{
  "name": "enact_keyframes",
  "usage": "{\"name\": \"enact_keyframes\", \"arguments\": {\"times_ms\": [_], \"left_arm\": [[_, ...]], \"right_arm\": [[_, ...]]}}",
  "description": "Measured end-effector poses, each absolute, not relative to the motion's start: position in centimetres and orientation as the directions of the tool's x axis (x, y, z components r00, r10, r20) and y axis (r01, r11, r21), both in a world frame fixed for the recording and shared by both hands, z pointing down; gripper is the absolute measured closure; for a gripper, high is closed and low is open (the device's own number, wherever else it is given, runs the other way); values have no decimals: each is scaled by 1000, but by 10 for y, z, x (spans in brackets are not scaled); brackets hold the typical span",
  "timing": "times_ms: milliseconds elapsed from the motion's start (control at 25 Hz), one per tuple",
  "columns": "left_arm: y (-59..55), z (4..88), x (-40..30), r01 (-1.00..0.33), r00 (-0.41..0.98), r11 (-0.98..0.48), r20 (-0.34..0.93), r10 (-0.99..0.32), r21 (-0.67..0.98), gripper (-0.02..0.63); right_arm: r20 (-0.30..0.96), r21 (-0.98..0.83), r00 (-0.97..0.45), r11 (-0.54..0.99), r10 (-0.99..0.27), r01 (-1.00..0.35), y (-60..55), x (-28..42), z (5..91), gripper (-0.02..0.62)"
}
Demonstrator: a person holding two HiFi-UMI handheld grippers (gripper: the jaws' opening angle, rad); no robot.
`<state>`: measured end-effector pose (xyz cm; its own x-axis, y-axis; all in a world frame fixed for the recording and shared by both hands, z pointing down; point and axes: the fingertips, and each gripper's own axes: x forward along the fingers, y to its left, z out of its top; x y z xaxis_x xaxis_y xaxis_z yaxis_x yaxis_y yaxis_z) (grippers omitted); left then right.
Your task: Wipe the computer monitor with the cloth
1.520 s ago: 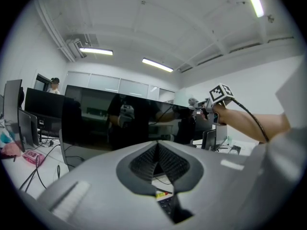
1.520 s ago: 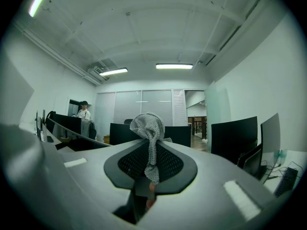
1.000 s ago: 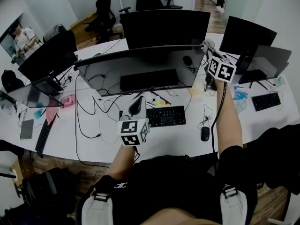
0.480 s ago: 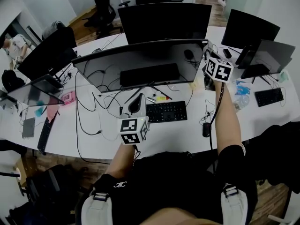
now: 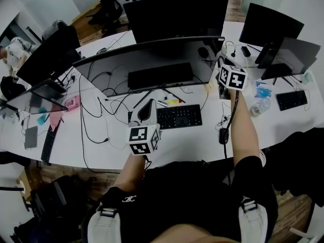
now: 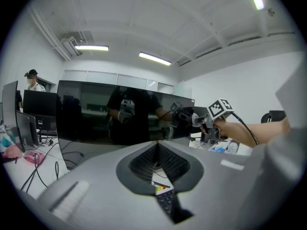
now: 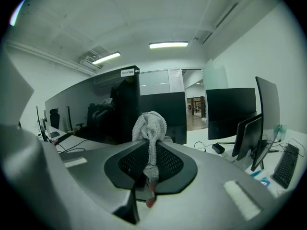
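Cloth (image 7: 149,123) is hanging soft and limp; I'm pinching its bunched middle with right gripper (image 7: 148,145), left gripper (image 6: 157,150) idling closed.

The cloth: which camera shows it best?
The right gripper view: the cloth sits bunched, close up, pinched between its fingers. The head view and left gripper view show only a small pale bit beside the monitor.

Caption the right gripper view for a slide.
Right tool shut on a grey cloth, held near the wide monitor's right edge.
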<state>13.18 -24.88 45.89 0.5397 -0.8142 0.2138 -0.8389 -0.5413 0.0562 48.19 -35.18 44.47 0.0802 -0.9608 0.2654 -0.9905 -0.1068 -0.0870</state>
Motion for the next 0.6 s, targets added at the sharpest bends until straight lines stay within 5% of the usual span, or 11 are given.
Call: {"name": "enact_keyframes", "arguments": {"times_ms": [600], "left_arm": [[-248,479,132,-847,521,-529,273,-809,49,552]], "right_arm": [[434,-28,71,-92,-898,-995,-353,480,546,560]]}}
